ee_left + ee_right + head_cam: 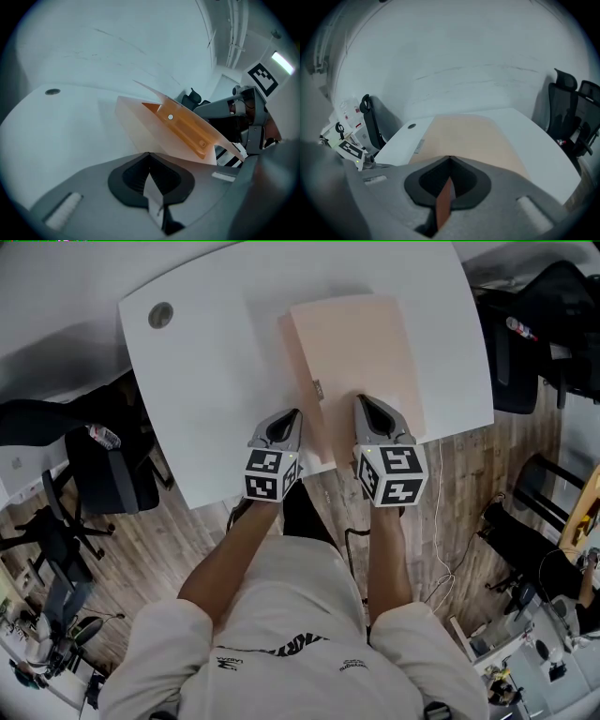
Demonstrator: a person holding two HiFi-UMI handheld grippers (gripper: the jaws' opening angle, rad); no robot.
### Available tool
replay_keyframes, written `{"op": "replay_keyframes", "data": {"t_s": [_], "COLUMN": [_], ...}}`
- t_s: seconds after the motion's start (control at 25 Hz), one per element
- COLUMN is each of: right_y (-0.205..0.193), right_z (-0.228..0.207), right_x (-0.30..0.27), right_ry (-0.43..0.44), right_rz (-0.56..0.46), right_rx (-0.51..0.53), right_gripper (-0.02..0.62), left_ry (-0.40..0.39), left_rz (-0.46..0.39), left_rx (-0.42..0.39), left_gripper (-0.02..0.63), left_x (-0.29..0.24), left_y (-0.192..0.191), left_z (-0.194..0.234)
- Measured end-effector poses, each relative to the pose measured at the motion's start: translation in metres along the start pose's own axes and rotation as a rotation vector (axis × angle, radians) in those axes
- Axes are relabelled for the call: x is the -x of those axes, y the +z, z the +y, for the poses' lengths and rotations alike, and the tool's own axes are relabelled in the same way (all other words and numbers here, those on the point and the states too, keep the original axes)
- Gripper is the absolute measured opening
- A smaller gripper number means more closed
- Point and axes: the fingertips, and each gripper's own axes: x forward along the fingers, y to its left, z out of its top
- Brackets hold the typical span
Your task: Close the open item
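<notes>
A pale peach folder (352, 357) lies on the white table (206, 381), its near edge at the table's front. My left gripper (284, 430) is at the folder's near left corner, shut on a thin pale sheet edge (152, 192) of the lower layer. My right gripper (373, 418) is shut on the near edge of the top cover (464, 138), seen as a brownish strip (444, 201) between the jaws. In the left gripper view the cover (187, 126) stands tilted up, showing an orange inside with a small round snap (170, 117).
A round cable hole (160, 315) sits at the table's far left. Black office chairs stand to the left (108, 474) and right (525, 343) of the table. Cables lie on the wooden floor (459, 521). My right gripper shows in the left gripper view (243, 117).
</notes>
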Motion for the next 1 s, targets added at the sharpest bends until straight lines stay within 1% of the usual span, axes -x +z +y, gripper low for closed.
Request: {"op": "replay_keyframes", "data": {"t_s": [0.44, 1.0], "right_y": [-0.013, -0.026], "right_z": [0.010, 0.019], "right_x": [-0.015, -0.029], "right_ry": [0.029, 0.036], "right_rz": [0.043, 0.079], "right_rx": [-0.006, -0.006], "right_gripper": [-0.002, -0.002], "left_ry": [-0.009, -0.031], "left_rz": [0.003, 0.003], "left_rx": [0.016, 0.014], "left_gripper": [0.000, 0.000], "left_x": [-0.004, -0.006], "left_y": [-0.001, -0.004], "left_z": [0.001, 0.001]}}
